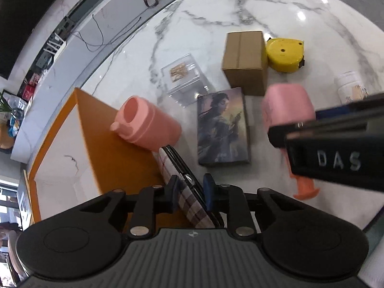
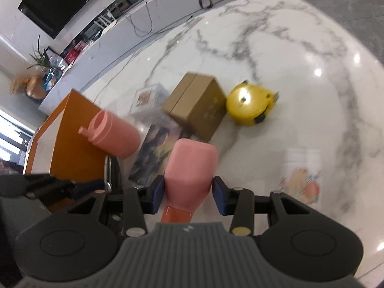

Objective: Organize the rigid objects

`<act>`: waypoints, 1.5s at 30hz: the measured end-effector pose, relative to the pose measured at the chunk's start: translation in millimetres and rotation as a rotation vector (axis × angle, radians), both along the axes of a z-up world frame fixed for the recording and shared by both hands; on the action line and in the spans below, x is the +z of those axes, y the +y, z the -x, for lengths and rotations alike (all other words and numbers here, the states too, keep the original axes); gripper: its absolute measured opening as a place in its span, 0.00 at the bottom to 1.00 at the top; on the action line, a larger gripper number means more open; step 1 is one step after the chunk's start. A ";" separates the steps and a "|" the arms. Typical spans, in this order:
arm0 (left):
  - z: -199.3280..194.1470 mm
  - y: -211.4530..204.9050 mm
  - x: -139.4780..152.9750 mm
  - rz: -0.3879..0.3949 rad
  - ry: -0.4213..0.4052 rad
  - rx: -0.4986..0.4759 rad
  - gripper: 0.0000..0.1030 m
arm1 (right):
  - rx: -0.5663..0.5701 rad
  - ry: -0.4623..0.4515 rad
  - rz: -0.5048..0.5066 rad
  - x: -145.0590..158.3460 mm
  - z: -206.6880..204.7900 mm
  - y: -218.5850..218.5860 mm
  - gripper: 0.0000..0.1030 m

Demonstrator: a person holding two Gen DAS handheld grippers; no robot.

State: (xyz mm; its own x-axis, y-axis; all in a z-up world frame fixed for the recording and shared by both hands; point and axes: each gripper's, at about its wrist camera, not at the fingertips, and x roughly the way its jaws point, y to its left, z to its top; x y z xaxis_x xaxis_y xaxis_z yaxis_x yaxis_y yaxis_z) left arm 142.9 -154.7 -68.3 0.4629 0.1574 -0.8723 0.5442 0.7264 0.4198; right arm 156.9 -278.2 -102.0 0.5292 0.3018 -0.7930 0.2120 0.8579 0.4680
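At centre frame, a glossy picture box (image 1: pixel 223 127), a cardboard box (image 1: pixel 246 62) and a yellow tape measure (image 1: pixel 285 54) crowd the marble table (image 1: pixel 300 7). The left gripper (image 1: pixel 190 193) pinches a flat plaid case (image 1: pixel 192 204); the right gripper (image 2: pixel 188 192) clamps a pink handled tool (image 2: pixel 189 168).

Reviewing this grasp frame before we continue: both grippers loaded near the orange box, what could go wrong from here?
1. The left gripper pinches the plaid case edge-on, tilted; it may twist or slip.
2. The right gripper holds the pink tool by its narrowing neck; it could slide out.
3. The pink cup lies on its side at the orange box edge; either loaded gripper could knock it.
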 end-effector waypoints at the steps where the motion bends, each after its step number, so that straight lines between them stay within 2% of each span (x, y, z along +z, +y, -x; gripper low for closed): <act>1: -1.4 3.2 2.5 -0.003 0.007 0.007 0.22 | 0.003 0.008 -0.002 -2.2 0.0 1.9 0.42; 10: -11.7 18.4 4.8 0.012 0.078 0.066 0.25 | 0.011 0.021 0.007 -5.1 0.1 9.9 0.42; 15: -8.9 16.9 -0.3 -0.037 0.073 0.073 0.28 | 0.018 0.015 0.008 -3.3 0.2 11.8 0.42; 17: -8.1 11.0 -5.3 -0.078 0.065 0.062 0.31 | 0.022 0.017 0.010 -4.1 1.3 13.3 0.42; 19: -4.4 3.2 -15.2 -0.151 0.046 0.030 0.35 | 0.025 0.023 0.011 -5.7 1.4 14.3 0.42; 21: -1.4 -2.2 -21.3 -0.184 0.026 0.010 0.39 | 0.028 0.025 0.012 -6.5 0.9 15.1 0.42; 22: -0.5 -3.3 -23.7 -0.187 0.024 0.002 0.35 | 0.029 0.025 0.011 -6.3 0.7 15.4 0.42; 24: -0.6 0.2 -26.7 -0.141 0.052 0.015 0.34 | 0.028 0.027 0.013 -6.8 0.5 15.2 0.42; 28: 5.5 5.6 -26.8 -0.097 0.027 0.011 0.32 | 0.026 0.033 0.011 -8.9 0.2 13.8 0.42; 30: 7.0 12.4 -20.6 -0.060 0.015 0.010 0.25 | 0.033 0.029 0.014 -7.7 -0.2 15.3 0.42; 33: 3.3 24.2 -6.0 0.052 0.022 0.048 0.18 | 0.042 0.018 0.014 -2.1 -1.1 17.5 0.42; 39: 12.7 48.2 26.8 0.267 -0.004 0.082 0.18 | 0.046 -0.026 0.028 18.8 1.3 19.4 0.42; 45: 19.9 83.4 72.6 0.479 -0.030 0.126 0.18 | 0.063 -0.088 0.048 49.5 7.1 33.2 0.42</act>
